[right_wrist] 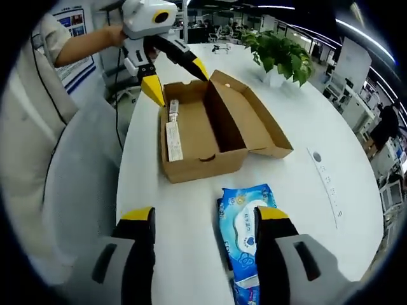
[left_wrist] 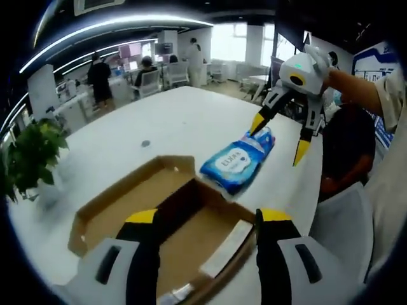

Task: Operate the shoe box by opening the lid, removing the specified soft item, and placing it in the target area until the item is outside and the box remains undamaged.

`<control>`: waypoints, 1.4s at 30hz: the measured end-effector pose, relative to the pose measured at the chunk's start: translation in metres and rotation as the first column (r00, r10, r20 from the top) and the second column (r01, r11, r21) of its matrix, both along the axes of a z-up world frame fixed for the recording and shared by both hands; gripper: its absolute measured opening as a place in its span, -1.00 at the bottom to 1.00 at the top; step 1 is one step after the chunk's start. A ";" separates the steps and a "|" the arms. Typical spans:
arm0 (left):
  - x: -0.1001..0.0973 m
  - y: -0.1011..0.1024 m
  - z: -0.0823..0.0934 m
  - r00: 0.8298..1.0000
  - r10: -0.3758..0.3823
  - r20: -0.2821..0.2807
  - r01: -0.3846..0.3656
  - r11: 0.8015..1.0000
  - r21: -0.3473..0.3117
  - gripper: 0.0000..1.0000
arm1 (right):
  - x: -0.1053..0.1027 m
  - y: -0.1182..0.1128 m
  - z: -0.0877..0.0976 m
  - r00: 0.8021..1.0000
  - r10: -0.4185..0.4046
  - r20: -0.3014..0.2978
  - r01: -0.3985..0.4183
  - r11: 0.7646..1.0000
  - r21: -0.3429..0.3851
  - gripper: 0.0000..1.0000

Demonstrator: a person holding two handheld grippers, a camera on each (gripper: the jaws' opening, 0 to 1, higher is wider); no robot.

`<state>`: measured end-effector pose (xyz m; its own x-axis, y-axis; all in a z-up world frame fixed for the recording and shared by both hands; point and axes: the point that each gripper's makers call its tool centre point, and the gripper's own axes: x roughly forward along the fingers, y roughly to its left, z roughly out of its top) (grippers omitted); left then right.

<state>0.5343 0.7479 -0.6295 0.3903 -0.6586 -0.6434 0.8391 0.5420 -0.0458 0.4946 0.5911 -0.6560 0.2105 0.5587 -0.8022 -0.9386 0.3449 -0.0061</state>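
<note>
In the left gripper view, the left tongs (left_wrist: 206, 219) stand wide open at 6 o'clock, gripping nothing, their jaws on either side of the near wall of the open shoe box (left_wrist: 191, 238). The lid (left_wrist: 130, 197) lies folded back flat toward 9 o'clock on the white worktop (left_wrist: 172, 117). Just beyond the box, toward 1 o'clock, lies the blue wipes pack (left_wrist: 238, 159), outside the box. The right tongs (left_wrist: 278, 141) hang over its far end, spread open and empty. A potted plant (left_wrist: 28, 155) sits at 9 o'clock.

In the right gripper view, the right tongs (right_wrist: 203, 219) rise from 6 o'clock, wide apart and holding nothing; the wipes pack (right_wrist: 245, 238) lies between the jaws, close to the right one. The box (right_wrist: 203, 136) sits at 12 o'clock with a paper slip (right_wrist: 173, 136) inside, and the left tongs (right_wrist: 178, 79) poise open over its far edge.

The pack looks light, soft and slick-wrapped; it would likely sag, so a pinch across its narrow middle seems safest.
</note>
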 end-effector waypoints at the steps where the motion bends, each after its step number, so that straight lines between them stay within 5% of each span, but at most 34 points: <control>1: 0.000 0.004 -0.001 1.000 0.011 -0.001 -0.011 1.000 0.001 0.22 | 0.000 0.003 0.000 1.000 0.006 0.001 -0.006 1.000 0.000 0.21; 19: -0.007 0.093 -0.026 0.982 0.191 -0.014 -0.189 0.980 0.064 0.21 | 0.009 0.044 -0.006 0.995 0.100 -0.002 -0.100 0.995 -0.001 0.23; 42: -0.002 0.174 -0.051 0.910 0.415 -0.027 -0.410 0.906 0.104 -0.04 | 0.018 0.088 -0.020 0.981 0.193 0.033 -0.192 0.981 -0.015 0.06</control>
<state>0.5322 0.9217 -0.6805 0.5818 -0.3813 -0.7184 0.5378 0.8430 -0.0119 0.5126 0.6791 -0.6761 0.1273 0.5817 -0.8034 -0.9866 0.1575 -0.0423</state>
